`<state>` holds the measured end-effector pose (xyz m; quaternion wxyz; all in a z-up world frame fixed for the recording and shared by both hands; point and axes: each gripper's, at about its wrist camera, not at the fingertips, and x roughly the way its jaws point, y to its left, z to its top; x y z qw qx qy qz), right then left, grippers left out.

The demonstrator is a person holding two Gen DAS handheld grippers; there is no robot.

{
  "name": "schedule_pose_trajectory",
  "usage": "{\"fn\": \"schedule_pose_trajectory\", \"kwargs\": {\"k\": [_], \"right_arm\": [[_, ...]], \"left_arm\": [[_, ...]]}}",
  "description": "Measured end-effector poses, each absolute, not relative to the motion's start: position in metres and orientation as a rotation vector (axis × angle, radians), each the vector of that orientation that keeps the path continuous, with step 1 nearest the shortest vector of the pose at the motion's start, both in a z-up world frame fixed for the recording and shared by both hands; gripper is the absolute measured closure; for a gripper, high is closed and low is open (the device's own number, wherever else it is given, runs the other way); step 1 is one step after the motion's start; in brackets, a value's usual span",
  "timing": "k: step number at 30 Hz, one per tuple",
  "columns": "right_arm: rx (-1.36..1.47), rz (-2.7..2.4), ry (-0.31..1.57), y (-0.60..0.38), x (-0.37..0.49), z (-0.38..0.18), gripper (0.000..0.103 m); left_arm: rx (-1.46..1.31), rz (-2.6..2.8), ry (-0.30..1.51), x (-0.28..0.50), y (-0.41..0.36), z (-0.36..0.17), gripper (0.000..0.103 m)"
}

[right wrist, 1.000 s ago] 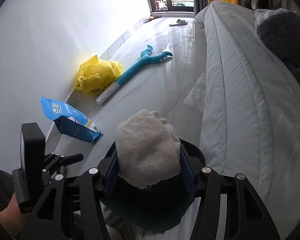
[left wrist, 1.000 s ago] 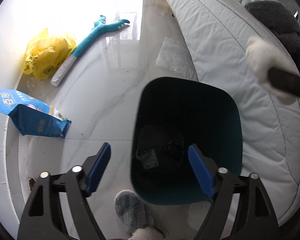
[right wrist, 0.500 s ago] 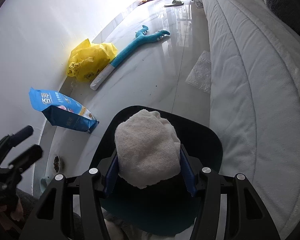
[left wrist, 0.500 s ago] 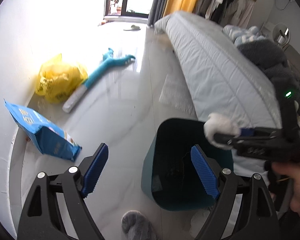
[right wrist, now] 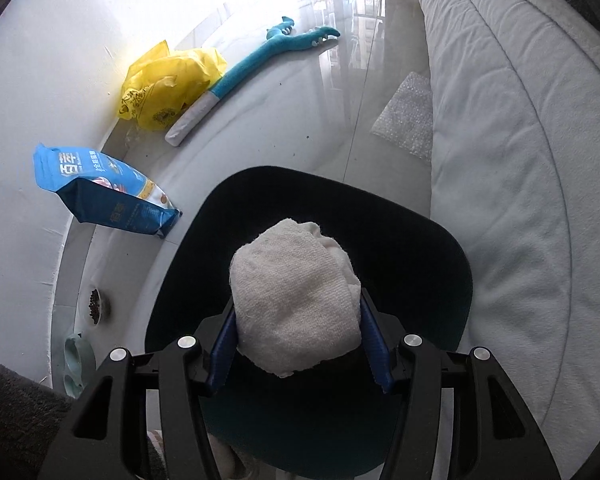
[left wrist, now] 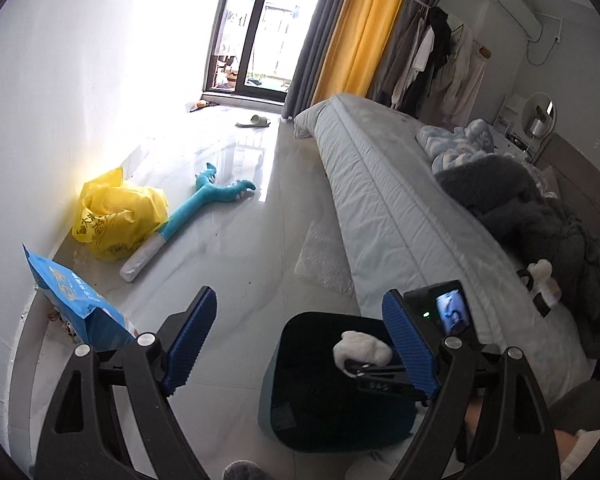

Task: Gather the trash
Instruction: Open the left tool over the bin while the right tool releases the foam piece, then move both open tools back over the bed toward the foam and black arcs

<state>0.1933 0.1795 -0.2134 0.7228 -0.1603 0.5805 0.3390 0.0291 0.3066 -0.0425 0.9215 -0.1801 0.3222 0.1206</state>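
A dark teal trash bin (right wrist: 456,264) (left wrist: 268,404) stands on the pale floor beside the bed. My right gripper (right wrist: 298,344) is shut on a crumpled white wad of tissue (right wrist: 296,300) and holds it right over the bin's mouth. In the left wrist view that wad (left wrist: 362,350) shows above the bin, with the right gripper's body behind my own right finger. My left gripper (left wrist: 300,344) stands open and empty, raised above the floor to the left of the bin. A blue snack bag (right wrist: 104,196) (left wrist: 76,300) and a yellow plastic bag (right wrist: 168,84) (left wrist: 116,216) lie by the wall.
The bed (left wrist: 396,208) runs along the right with blankets (left wrist: 512,200) on it. A teal plush toy (left wrist: 204,204), a sheet of bubble wrap (right wrist: 406,118) and a slipper (left wrist: 254,121) lie on the floor. Small pet bowls (right wrist: 96,306) sit by the wall.
My left gripper rose and tilted up, so the bin dropped low in its view and the room opened up. My right gripper sank closer over the bin, wad still held.
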Motion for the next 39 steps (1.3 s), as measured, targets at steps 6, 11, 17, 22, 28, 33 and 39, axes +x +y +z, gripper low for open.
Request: {"fn": "schedule_pose_trajectory", "kwargs": {"k": [6, 11, 17, 22, 28, 33, 39], "right_arm": [[-0.408, 0.751, 1.282, 0.185, 0.190, -0.220, 0.041], [-0.419, 0.760, 1.248, 0.188, 0.187, -0.214, 0.028], [-0.369, 0.788, 1.181, 0.181, 0.183, -0.194, 0.024], [-0.314, 0.799, 1.095, 0.168, 0.183, -0.162, 0.023], [-0.238, 0.806, 0.984, 0.146, 0.181, -0.120, 0.021], [-0.274, 0.813, 0.883, 0.120, 0.171, -0.087, 0.021], [-0.282, 0.789, 0.771, 0.059, 0.173, -0.052, 0.017]], "left_arm": [[-0.311, 0.218, 0.605, 0.026, 0.288, -0.010, 0.015], [-0.293, 0.213, 0.594, 0.020, 0.282, -0.003, 0.015], [-0.313, 0.206, 0.569, 0.015, 0.279, 0.008, 0.014], [-0.304, 0.206, 0.561, 0.013, 0.274, 0.014, 0.014], [-0.322, 0.204, 0.550, 0.012, 0.263, 0.020, 0.014], [-0.331, 0.170, 0.566, 0.023, 0.237, 0.017, 0.014], [-0.290, 0.127, 0.575, 0.044, 0.202, 0.009, 0.014]]}}
